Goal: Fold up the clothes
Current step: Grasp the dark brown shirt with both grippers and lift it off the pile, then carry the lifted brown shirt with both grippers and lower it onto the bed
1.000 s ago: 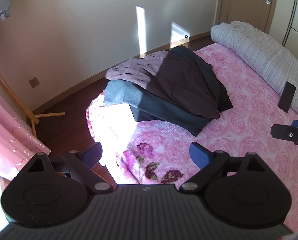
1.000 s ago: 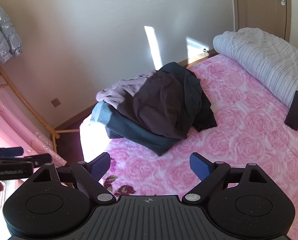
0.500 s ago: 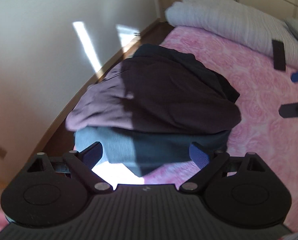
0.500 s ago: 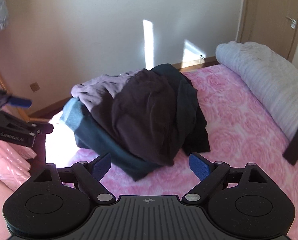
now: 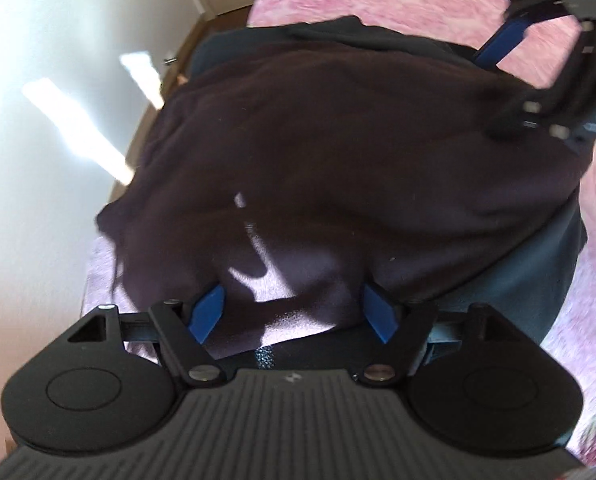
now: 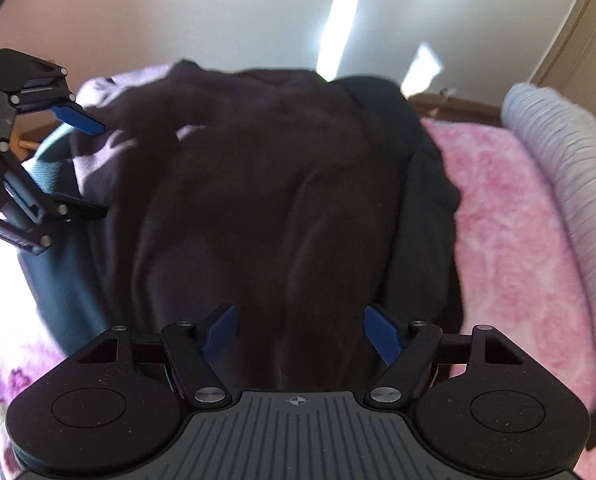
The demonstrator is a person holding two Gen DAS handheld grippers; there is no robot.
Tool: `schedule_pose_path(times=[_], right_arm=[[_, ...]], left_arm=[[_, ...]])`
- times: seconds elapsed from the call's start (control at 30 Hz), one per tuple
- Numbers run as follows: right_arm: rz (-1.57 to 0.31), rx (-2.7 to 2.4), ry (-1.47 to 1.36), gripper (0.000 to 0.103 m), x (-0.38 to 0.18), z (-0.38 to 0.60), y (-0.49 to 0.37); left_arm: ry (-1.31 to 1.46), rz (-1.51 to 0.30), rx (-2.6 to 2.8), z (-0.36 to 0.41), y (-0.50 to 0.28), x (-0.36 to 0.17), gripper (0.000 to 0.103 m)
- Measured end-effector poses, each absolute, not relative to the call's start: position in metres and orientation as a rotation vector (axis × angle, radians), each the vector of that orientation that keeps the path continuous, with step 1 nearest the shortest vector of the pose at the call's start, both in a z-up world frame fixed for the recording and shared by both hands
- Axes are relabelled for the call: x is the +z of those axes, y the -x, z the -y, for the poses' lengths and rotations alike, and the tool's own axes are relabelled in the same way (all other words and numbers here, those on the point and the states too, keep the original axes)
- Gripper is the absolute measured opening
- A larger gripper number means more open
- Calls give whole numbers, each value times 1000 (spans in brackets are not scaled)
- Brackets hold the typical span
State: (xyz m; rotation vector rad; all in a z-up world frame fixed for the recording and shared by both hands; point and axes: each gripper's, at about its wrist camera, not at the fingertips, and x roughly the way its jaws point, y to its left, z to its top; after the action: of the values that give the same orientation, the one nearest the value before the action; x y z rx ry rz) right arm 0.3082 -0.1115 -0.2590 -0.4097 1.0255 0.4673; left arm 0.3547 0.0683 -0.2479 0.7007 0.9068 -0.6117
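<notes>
One clothes heap [image 6: 258, 200] on pink bedspread [image 6: 510, 220]

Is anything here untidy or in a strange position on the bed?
Yes. The dark maroon garment lies crumpled, unfolded, over a heap of clothes: a teal garment beneath, a black garment beside it. The heap sits at the bed's edge near the wall. Nothing looks damaged.

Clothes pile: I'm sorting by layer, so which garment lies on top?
The dark brown garment; it drapes over the teal one and the black one.
</notes>
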Motion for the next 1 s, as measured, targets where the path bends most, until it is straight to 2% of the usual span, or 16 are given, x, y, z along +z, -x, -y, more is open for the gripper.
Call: schedule_pose_path(times=[0.03,0.07,0.1,0.13,0.17,0.2,0.37,0.6,0.83,1.0], right_arm=[[-1035,479,414,50,-265,108,-313],[-1040,483,423,40,-268,104,-316],[-1042,483,434,33,-270,101,-318],[-1046,479,437,18,-270,98,-321],[-1050,472,436,8,-268,96,-323],[-1051,468,426,8,-263,96,-327],[-988,440,358,4,-215,110,-329],[-835,409,390,3,-126,147,-281],[-824,235,342,3,-84,219,-179],[-872,38,280,3,-69,297,-78]], left_arm=[[-706,-901,-630,-68,-356,-250,69],[-703,-897,-640,-69,-356,-251,61],[-691,-895,-644,-70,-357,-251,45],[-678,-892,-647,-71,-358,-247,37],[-664,-888,-650,-72,-359,-243,17],[-650,-883,-660,-72,-360,-238,5],[-625,-783,-669,-71,-352,-202,2],[-585,-648,-706,-55,-318,-144,0],[-563,-578,-920,14,-212,-103,0],[-545,-594,-1127,92,-112,-103,0]])
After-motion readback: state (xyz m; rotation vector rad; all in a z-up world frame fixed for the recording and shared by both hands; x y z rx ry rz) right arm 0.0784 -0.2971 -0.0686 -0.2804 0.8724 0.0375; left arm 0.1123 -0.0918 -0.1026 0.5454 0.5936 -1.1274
